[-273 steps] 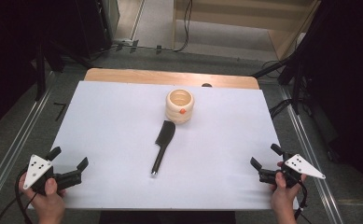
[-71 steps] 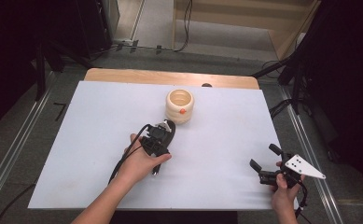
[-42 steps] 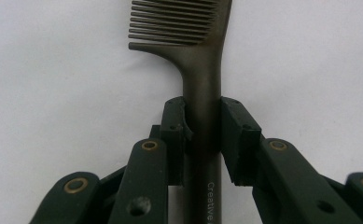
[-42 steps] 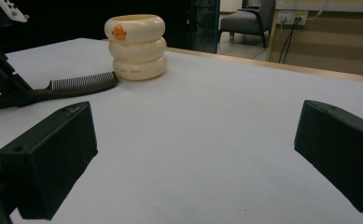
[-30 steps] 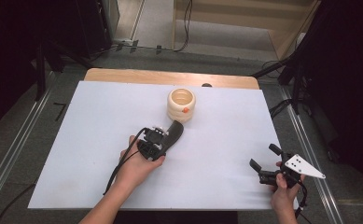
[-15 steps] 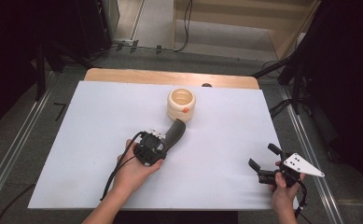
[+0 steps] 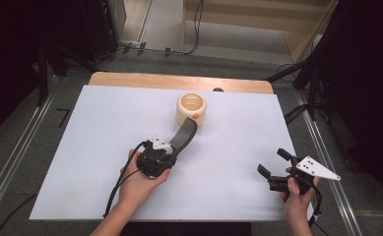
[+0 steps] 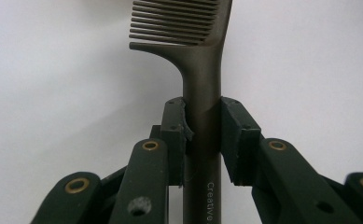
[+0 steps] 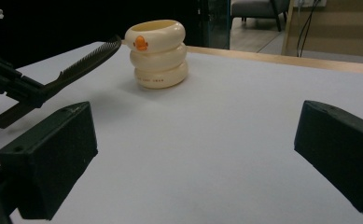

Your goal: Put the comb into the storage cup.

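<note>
You have the comb [image 7: 183, 137] lifted near the bench's middle, teeth toward the cream cup [image 7: 191, 108] by the far edge, left tool [image 8: 202, 135] clamped on its handle. Next: tip it in. Right tool [image 9: 193, 154] gapes empty.

In the left gripper view we lose the comb [image 8: 202, 70] at both ends: its teeth run off the top edge and its handle off the bottom, where the printed word breaks off after "Creative". From the high view the left hand [image 7: 140, 179] hides the handle's lower end. The small print on the cream cup [image 9: 157, 52] is too fine for us to read.
</note>
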A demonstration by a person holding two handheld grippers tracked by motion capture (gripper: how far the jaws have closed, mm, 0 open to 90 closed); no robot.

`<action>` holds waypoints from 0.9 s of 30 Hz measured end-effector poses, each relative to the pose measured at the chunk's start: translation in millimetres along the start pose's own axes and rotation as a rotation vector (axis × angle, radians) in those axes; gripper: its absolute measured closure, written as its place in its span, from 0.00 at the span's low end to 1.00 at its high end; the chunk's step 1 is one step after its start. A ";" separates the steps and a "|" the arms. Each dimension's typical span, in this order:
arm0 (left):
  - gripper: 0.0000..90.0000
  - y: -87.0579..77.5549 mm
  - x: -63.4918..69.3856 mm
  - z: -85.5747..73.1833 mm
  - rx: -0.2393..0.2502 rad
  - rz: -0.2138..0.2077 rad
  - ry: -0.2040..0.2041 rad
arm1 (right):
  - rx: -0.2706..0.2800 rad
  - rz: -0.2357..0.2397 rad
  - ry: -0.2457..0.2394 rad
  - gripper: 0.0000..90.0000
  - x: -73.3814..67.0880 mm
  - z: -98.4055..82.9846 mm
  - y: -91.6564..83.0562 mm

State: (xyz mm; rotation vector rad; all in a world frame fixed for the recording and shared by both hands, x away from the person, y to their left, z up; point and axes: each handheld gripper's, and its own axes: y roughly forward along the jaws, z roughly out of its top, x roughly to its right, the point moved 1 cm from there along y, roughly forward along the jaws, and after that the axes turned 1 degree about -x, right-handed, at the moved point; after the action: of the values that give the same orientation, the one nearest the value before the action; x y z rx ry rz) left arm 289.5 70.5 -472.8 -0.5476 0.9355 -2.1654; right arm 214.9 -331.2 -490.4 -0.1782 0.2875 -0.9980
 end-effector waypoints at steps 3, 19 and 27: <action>0.81 -5.5 -0.2 -1.4 0.051 0.001 0.000 | -0.005 0.017 -0.006 0.00 -5.6 6.1 4.4; 0.81 -24.6 -2.4 -14.8 0.268 0.011 0.016 | -0.026 0.138 0.018 0.00 -46.1 39.0 46.3; 0.81 -29.1 -3.5 -24.2 0.362 0.008 0.009 | -0.043 0.170 0.030 0.00 -61.1 52.3 66.9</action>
State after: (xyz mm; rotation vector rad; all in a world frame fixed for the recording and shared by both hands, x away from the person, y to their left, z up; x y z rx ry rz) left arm 264.4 98.4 -466.9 -0.3556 0.5281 -2.2605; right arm 254.0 -243.0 -449.8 -0.1749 0.3457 -0.8271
